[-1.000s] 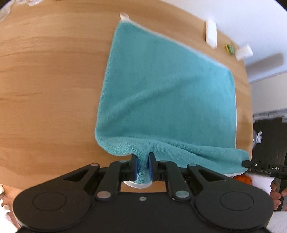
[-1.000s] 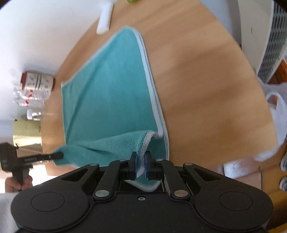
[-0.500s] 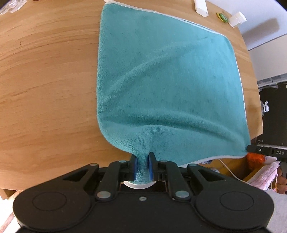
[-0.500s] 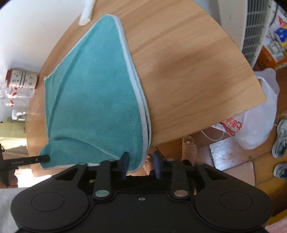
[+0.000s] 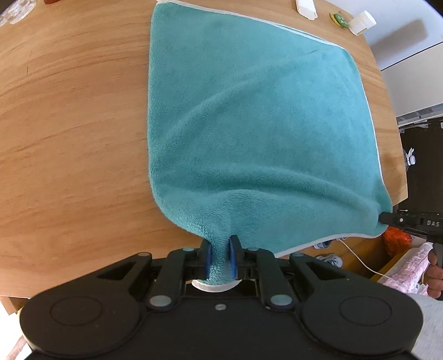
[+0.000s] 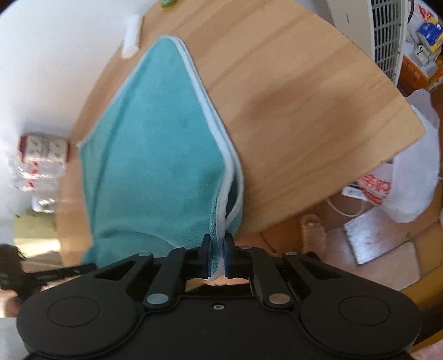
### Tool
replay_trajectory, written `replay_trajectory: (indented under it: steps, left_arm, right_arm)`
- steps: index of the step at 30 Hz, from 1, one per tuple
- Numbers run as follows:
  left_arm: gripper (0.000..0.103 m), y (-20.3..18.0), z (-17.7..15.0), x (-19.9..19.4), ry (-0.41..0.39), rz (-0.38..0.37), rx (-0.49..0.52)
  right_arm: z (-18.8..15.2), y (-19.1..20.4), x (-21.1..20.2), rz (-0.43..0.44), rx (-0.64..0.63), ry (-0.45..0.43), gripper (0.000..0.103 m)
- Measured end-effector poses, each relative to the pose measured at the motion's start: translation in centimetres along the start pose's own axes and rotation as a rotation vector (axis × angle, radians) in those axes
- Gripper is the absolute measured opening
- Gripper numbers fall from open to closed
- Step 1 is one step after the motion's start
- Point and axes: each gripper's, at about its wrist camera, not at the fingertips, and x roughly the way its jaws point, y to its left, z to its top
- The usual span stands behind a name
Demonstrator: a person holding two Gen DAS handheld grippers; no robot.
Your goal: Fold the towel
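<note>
A teal towel (image 5: 263,124) with a pale hem lies doubled on the wooden table (image 5: 69,124), its near edge hanging past the table's front. My left gripper (image 5: 220,257) is shut on the near left corner, with cloth bunched between the blue pads. My right gripper (image 6: 217,259) is shut on the near right corner of the towel (image 6: 155,155), pinching the white hem. In the left wrist view the right gripper (image 5: 383,217) shows at the towel's right corner. The left gripper (image 6: 83,270) is a blurred dark shape in the right wrist view.
At the table's far side lie a white bottle (image 5: 360,22), a green lid (image 5: 339,19) and a white bar (image 5: 306,8). Beyond the table's right edge (image 6: 290,97) are a white plastic bag (image 6: 409,180), a white fan unit (image 6: 384,36) and floor clutter.
Both grippers have drawn the towel's near edge back over the table's front. The right gripper stood open half a second ago and is now shut on the hem again.
</note>
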Motion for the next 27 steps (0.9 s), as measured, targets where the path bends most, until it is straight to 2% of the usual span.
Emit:
replay_trajectory:
  steps: [10, 15, 20, 24, 27]
  left_arm:
    - [0.012, 0.8, 0.8, -1.6, -0.063, -0.060, -0.034]
    - [0.012, 2.1, 2.8, -2.4, -0.107, -0.126, -0.120]
    - [0.011, 3.7, 5.1, -2.7, -0.138, -0.183, -0.219]
    - [0.011, 4.4, 7.5, -2.4, -0.159, -0.188, -0.282]
    - [0.011, 4.6, 9.3, -2.6, -0.187, -0.187, -0.292]
  right_arm:
    - [3.1, 2.3, -2.7, 0.102, 0.000, -0.065, 0.008]
    - [6.6, 4.1, -3.1, 0.154, -0.031, -0.093, 0.008]
    - [9.9, 5.2, -1.8, 0.231, 0.002, -0.098, 0.008]
    - [12.9, 6.9, -0.3, 0.239, -0.022, -0.099, 0.008]
    - [14.4, 7.7, 0.3, 0.233, -0.036, -0.103, 0.008]
